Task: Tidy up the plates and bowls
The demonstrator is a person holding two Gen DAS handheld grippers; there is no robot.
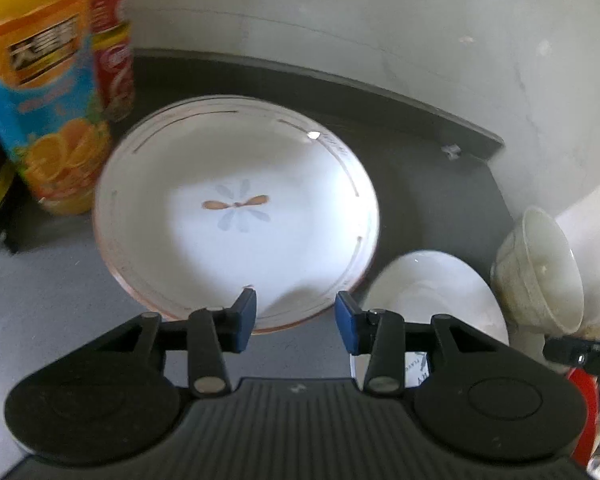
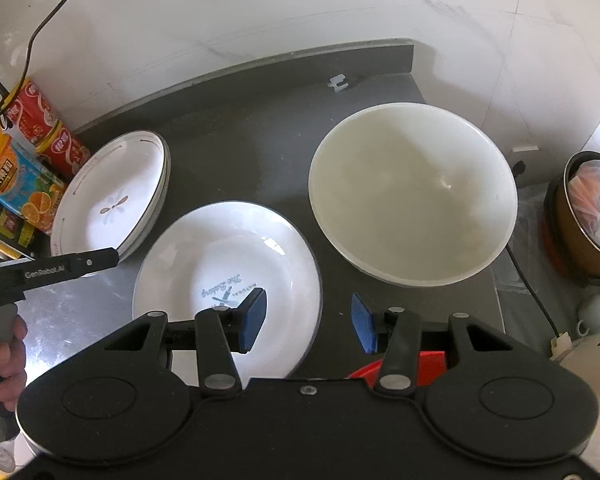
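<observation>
Blue rubber pads tip the black fingers of our left gripper (image 1: 296, 320) at the bottom of the left wrist view; its jaws stand partly apart with nothing between them, poised over the near rim of the white flower-patterned plate (image 1: 236, 212). That plate fills the middle of the frame on the dark grey countertop (image 1: 432, 200). At lower right we see part of the white printed plate (image 1: 432, 292), and beside it, at the right edge, the big white bowl (image 1: 540, 272). At upper left an orange juice bottle (image 1: 48, 120) stands just beside the flowered plate, with a red can (image 1: 114, 52) behind it against the white wall (image 1: 380, 20).

In the right wrist view, our right gripper (image 2: 308, 316) sits at the bottom, its jaws likewise partly apart and holding nothing; its left pad hangs over the printed plate (image 2: 228, 264), its right pad past that plate's rim. A red object (image 2: 432, 368) shows under the fingers; we cannot tell what it is. Farther up, the flowered plate (image 2: 112, 196) lies at middle left on at least one similar plate, and the bowl (image 2: 412, 192) sits at middle right, near the printed plate. At the left edge a hand (image 2: 4, 356) holds the other gripper's handle. A lined bin (image 2: 588, 216) stands at far right.
</observation>
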